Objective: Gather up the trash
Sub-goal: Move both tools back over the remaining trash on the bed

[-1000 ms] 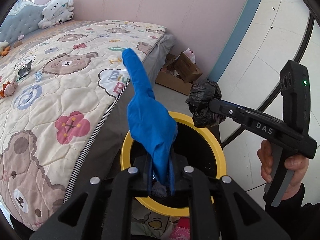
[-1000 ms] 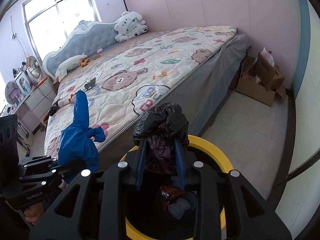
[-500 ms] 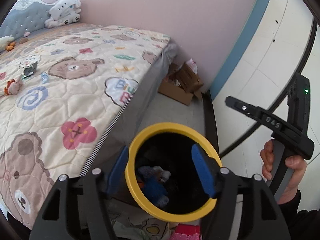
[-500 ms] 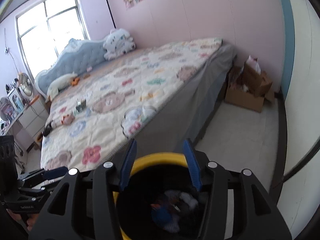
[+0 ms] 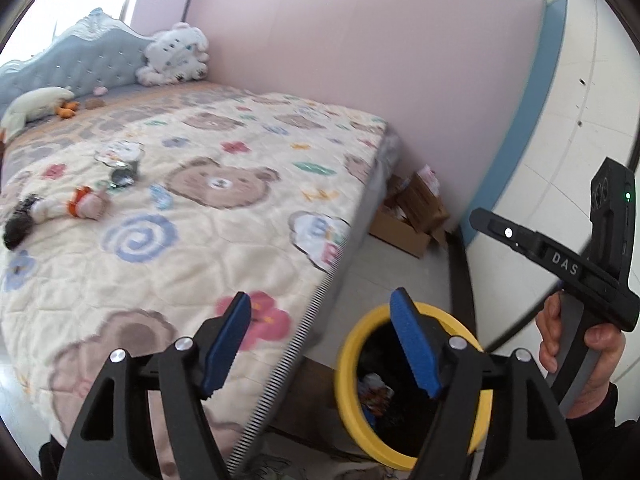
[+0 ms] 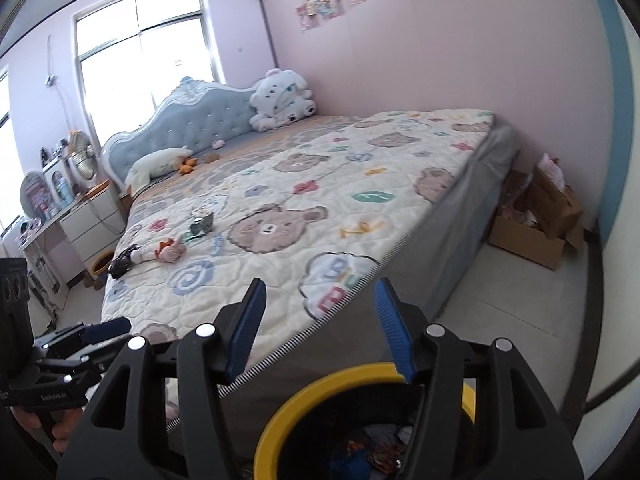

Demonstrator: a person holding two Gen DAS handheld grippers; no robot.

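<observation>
A yellow-rimmed black trash bin [image 5: 352, 364] stands on the floor at the foot of the bed and holds mixed trash; it also shows in the right wrist view [image 6: 320, 392]. My left gripper [image 5: 320, 344] is open and empty, raised above the bin and bed edge. My right gripper [image 6: 320, 328] is open and empty above the bin; it shows in the left wrist view [image 5: 496, 228]. Small litter lies on the quilt: a black crumpled piece [image 6: 122, 262], a pink-orange piece [image 6: 170, 250] and a dark wrapper [image 6: 202, 222].
The bed with a bear-pattern quilt [image 6: 320, 200] fills the left and middle. Open cardboard boxes [image 6: 536, 216] sit by the pink wall at the bed's foot. Plush toys [image 6: 282, 98] lie at the headboard. A white nightstand [image 6: 86, 216] stands at the far left.
One second ago the left gripper held a blue glove and the right a black bag over the bin. Both were dropped in, the jaws opened, and both grippers have lifted and tilted toward the bed.
</observation>
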